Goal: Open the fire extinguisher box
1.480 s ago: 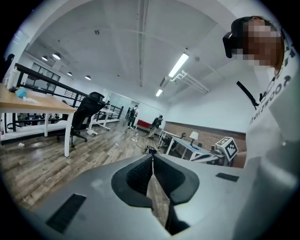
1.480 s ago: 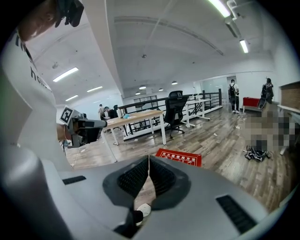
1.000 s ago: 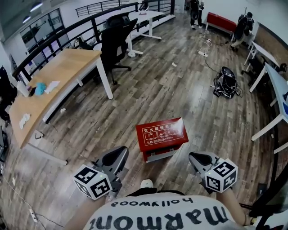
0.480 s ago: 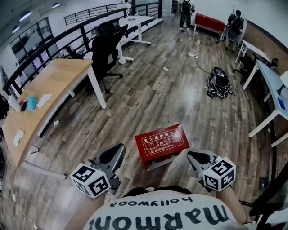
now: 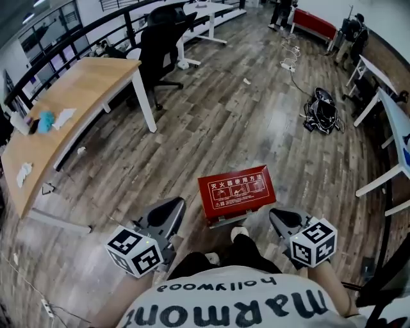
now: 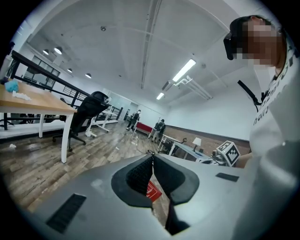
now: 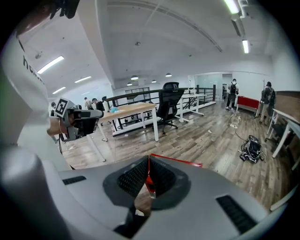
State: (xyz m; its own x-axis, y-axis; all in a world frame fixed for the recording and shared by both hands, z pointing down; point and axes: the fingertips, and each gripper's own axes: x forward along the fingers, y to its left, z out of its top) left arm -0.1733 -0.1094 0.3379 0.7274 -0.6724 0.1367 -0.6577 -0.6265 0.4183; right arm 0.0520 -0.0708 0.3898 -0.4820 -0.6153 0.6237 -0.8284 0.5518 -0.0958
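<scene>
The red fire extinguisher box lies on the wooden floor with its lid closed and white print on top. In the head view my left gripper hovers just left of the box and my right gripper just right of it, neither touching it. In the left gripper view the jaws meet at the tip, with a sliver of the red box showing below them. The right gripper is shut and empty, with the box's red edge beyond it.
A wooden desk and a black office chair stand at the far left. A tangle of cables lies at the right near white tables. People stand far back. My shoe is just behind the box.
Both grippers have moved forward to flank the box more closely. My legs and a shoe have come into view right behind the box.
</scene>
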